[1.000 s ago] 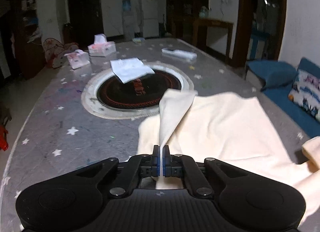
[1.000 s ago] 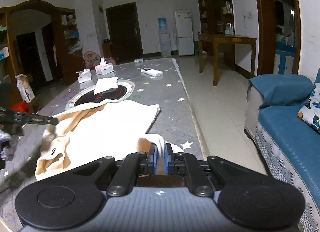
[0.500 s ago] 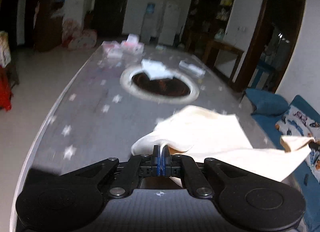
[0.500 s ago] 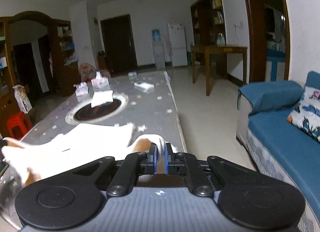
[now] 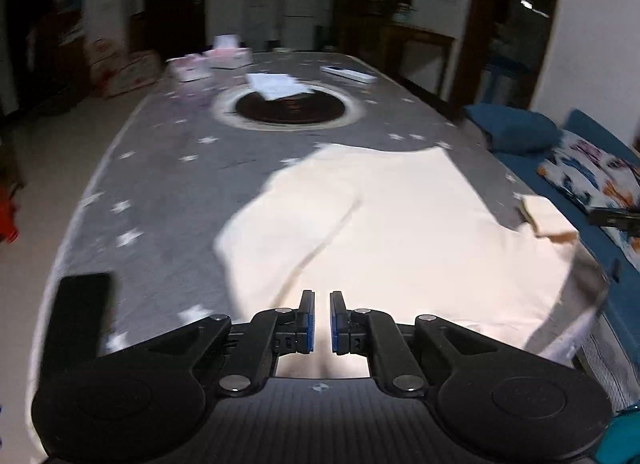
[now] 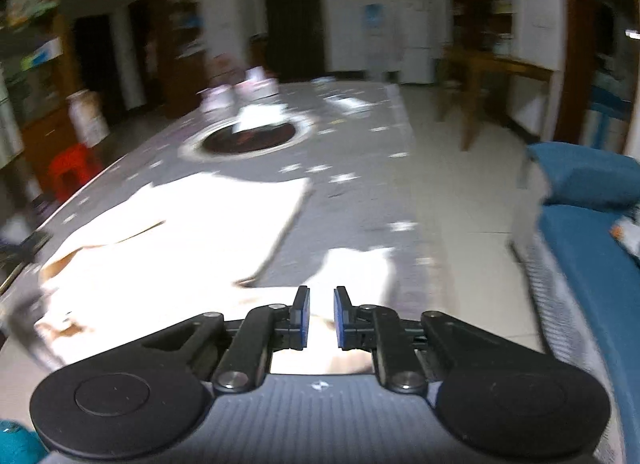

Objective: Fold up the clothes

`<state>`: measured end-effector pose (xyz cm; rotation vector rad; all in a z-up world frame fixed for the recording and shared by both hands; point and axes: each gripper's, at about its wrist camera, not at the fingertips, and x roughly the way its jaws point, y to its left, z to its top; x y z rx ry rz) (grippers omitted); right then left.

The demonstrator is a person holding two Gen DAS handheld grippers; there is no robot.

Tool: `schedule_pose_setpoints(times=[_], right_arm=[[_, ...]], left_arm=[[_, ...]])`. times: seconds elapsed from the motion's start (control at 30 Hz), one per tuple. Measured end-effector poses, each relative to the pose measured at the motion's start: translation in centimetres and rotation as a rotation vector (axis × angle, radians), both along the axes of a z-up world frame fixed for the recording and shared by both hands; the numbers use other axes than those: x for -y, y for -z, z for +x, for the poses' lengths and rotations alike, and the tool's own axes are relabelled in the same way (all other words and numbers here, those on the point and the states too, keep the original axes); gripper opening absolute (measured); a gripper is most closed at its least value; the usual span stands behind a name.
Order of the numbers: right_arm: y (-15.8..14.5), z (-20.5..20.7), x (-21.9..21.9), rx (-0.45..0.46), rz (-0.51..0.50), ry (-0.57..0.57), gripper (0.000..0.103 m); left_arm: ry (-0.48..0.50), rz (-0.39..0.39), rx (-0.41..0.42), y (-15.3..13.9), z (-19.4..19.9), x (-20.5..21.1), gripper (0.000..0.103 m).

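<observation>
A cream garment [image 5: 384, 224] lies spread flat on the grey star-patterned table [image 5: 168, 192]. It reaches the table's near edge. My left gripper [image 5: 322, 322] is open with a small gap between the blue pads, just above the garment's near edge and holding nothing. My right gripper [image 6: 321, 318] is also open and empty over the garment [image 6: 192, 232] near the table's right edge. A sleeve end [image 6: 360, 268] lies just ahead of it. The right gripper's tip [image 5: 612, 218] shows at the right of the left wrist view.
A round black hotplate [image 5: 290, 108] sits in the table's middle with a white cloth [image 5: 276, 84] on it. Tissue boxes [image 5: 228, 56] and a remote [image 5: 348, 73] lie at the far end. A dark phone [image 5: 82, 308] lies near left. A blue sofa [image 6: 592, 248] stands right.
Both grippers pulled the garment back toward the near edge, laid it flat and opened, letting go of the cloth they pinched.
</observation>
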<state>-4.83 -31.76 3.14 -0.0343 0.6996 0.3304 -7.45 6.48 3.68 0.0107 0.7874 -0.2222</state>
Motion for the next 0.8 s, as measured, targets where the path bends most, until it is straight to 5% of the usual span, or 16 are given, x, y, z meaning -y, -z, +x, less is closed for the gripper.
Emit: schedule_pose_setpoints(times=[0.2,0.47,0.63,0.8], right_arm=[[1.1,1.7,-5.0,-0.039,-0.014,-0.168,0.023],[0.9,8.0,-6.7,-0.053,-0.015,-0.166,0.029],[1.0,11.0,-6.6,-0.061,-0.005,-0.154,0.030],[1.6,13.0,-7.2,-0.071,-0.002,-0.165,0.034]], left_arm=[[0.064,-0.047,-0.047,1.6,4.0,2.9,0.010],[0.021,-0.097,-0.048,2.3,11.2,3.7,0.017],[-0.072,-0.023,0.053,1.8,15.2,1.8,0.048],[-0.115,-0.026,-0.022,3.7,19.7,0.1,0.053]])
